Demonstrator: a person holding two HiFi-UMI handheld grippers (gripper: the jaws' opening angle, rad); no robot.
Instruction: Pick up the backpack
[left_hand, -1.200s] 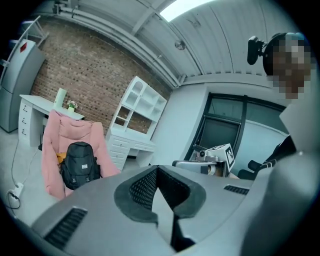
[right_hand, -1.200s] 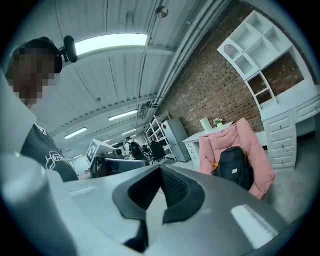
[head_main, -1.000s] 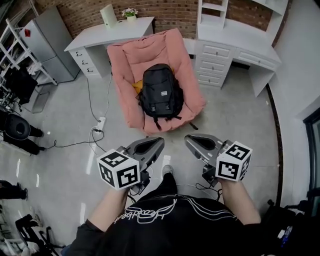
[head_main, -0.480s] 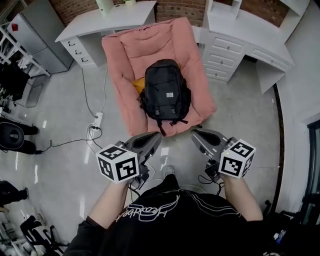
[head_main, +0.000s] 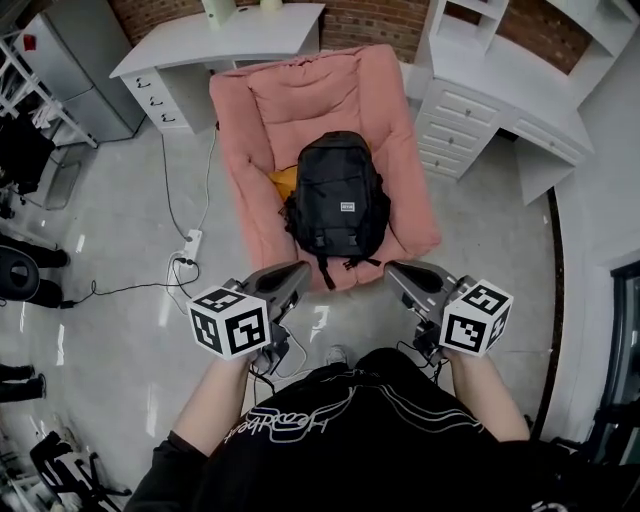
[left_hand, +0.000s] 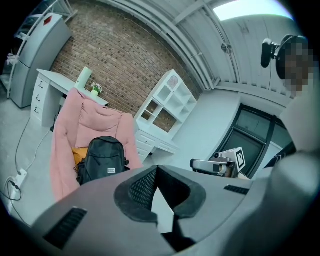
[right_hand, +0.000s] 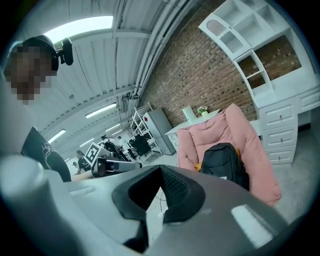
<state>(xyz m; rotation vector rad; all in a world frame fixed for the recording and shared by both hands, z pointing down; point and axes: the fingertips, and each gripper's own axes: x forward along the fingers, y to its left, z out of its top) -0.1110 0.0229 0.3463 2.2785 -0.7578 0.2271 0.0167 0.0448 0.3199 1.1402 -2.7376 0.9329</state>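
Black backpack (head_main: 338, 197) sits upright on the seat of a pink lounge chair (head_main: 262, 195), leaning against its back, with an orange cushion (head_main: 286, 180) tucked at its left. Left gripper (head_main: 295, 274) and right gripper (head_main: 393, 271) are both closed and empty, held over the grey floor (head_main: 130, 250) just short of the chair's front edge, not touching the backpack. White worktop (head_main: 225, 35) behind the chair.

Side by side, left hand-held gripper (head_main: 298, 272) and right hand-held gripper (head_main: 394, 270); jaws pressed together (both alike); tips slightly downward
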